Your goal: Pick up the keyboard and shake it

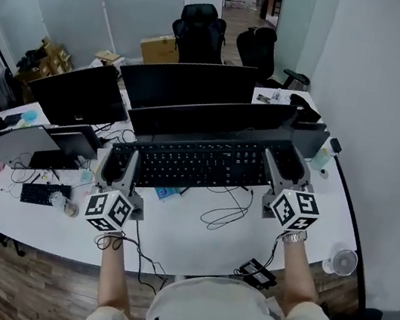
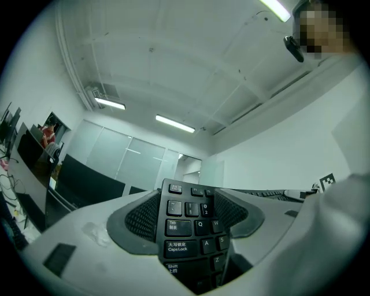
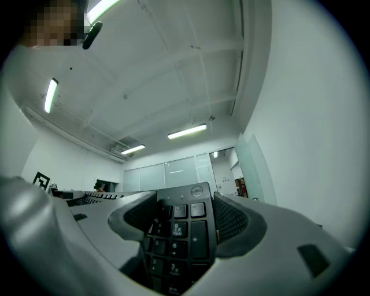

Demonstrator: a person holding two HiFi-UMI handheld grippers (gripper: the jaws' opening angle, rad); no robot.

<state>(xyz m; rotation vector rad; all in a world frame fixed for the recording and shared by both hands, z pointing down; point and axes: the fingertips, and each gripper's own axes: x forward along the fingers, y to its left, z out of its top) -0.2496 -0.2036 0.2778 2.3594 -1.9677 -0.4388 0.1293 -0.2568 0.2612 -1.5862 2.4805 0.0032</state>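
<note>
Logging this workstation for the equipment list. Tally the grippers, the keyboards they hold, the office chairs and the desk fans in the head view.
Grippers: 2, the left gripper and the right gripper
Keyboards held: 1, the keyboard, clamped at both ends
Office chairs: 2, one office chair and a second
Desk fans: 1, the desk fan
Total: 6

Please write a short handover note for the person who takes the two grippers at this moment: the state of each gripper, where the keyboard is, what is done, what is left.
Left gripper: shut on the keyboard at its Tab and Caps Lock end.
Right gripper: shut on the number pad end.
The keyboard hangs level between the two, in front of the monitors, and appears raised off the desk; its cable trails down onto the desk.
Done: the pickup, as it seems.
Left: the shake. One frame cannot show if it has begun.
</note>
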